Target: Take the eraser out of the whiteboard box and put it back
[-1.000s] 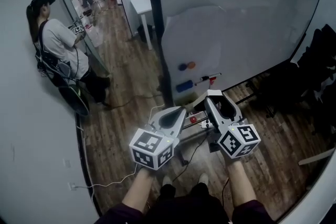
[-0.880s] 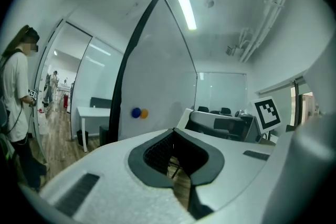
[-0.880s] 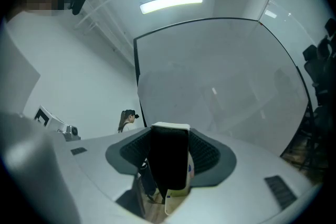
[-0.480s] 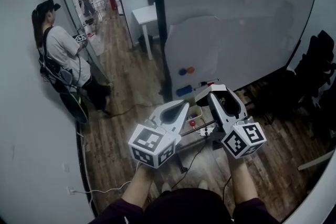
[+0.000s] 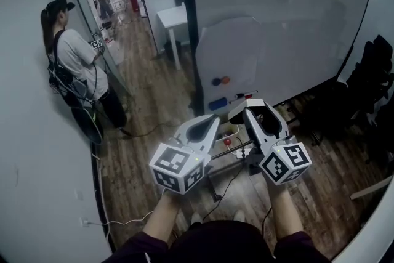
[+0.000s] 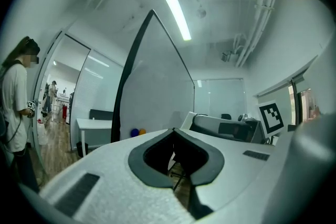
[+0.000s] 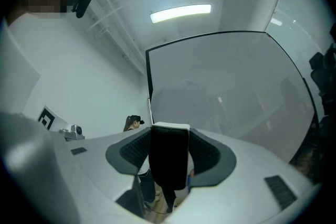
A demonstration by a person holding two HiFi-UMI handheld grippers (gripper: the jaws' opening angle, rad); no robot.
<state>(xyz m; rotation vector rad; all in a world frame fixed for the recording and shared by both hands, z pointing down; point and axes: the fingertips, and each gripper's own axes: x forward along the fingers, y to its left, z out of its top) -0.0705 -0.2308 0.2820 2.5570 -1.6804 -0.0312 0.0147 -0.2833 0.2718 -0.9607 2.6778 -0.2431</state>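
In the right gripper view a black eraser [image 7: 169, 157] with a white back edge stands upright between the jaws of my right gripper [image 7: 169, 136], which is shut on it. From the head view the right gripper [image 5: 244, 110] is held up in front of the lower edge of the whiteboard [image 5: 246, 52]. My left gripper [image 5: 211, 121] is beside it on the left, shut and empty, its tips meeting [image 6: 173, 131]. Just below both grippers sits a small open box [image 5: 230, 130] on the whiteboard stand, with a red thing [image 5: 227, 141] by it.
On the board are a blue and an orange magnet [image 5: 220, 80], a blue block [image 5: 217, 103] and a marker [image 5: 245, 95]. A person [image 5: 74, 71] stands at the left wall. A white table [image 5: 172, 16] is behind, black chairs [image 5: 369, 83] at right, cables [image 5: 123, 218] on the floor.
Both grippers have lifted a little in front of the whiteboard compared with a second ago. The right gripper has kept its hold on the eraser.
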